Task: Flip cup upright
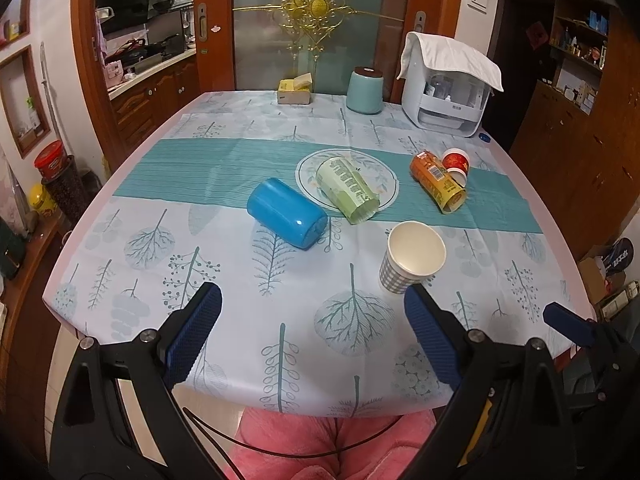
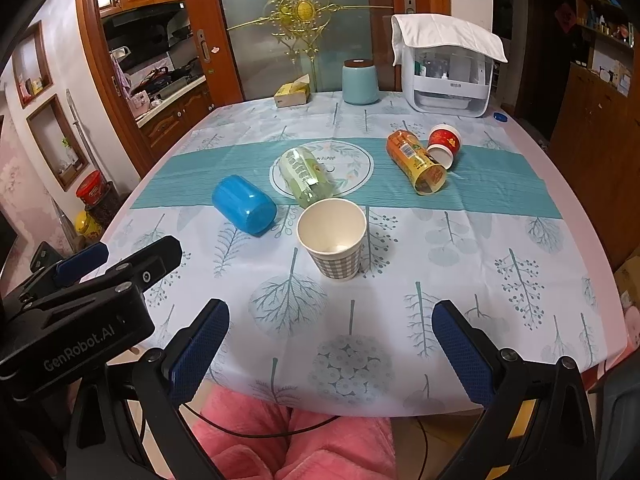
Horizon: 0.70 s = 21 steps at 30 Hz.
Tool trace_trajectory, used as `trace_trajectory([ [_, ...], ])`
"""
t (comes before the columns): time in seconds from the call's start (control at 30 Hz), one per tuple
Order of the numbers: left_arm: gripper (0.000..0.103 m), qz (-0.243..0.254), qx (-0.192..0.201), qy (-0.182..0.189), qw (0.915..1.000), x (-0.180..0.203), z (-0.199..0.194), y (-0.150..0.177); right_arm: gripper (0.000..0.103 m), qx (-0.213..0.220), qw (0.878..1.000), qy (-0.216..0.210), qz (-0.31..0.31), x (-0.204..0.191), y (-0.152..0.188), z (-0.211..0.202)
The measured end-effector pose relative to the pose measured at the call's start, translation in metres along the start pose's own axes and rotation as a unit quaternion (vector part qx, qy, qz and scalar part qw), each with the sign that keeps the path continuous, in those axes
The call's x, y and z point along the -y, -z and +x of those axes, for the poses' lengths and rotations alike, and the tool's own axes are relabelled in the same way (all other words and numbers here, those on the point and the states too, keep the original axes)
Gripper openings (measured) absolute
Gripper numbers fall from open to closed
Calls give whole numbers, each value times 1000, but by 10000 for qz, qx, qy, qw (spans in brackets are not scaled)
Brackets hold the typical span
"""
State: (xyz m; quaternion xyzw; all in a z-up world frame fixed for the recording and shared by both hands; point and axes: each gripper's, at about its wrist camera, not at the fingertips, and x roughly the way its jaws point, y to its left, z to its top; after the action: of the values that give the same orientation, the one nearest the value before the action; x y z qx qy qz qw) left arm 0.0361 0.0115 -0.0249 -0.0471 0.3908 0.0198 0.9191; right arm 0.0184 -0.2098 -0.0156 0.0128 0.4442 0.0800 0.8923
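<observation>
I see the tabletop under a pale tree-print cloth with a teal band across it. On the band's round medallion a green cup lies on its side. Left of the medallion lies a blue cup; right of it an orange cup and a red cup, both tipped. Nearer me than the medallion, a checked paper cup stands upright. Beyond it: a tissue box, a mint canister, a white appliance.
</observation>
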Motion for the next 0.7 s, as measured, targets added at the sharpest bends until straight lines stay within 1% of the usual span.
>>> trace_trajectory([
  [0.7, 92, -10, 1, 47, 10000, 0, -2, 2, 102, -2, 10000, 25, -66, -3, 2, -1],
])
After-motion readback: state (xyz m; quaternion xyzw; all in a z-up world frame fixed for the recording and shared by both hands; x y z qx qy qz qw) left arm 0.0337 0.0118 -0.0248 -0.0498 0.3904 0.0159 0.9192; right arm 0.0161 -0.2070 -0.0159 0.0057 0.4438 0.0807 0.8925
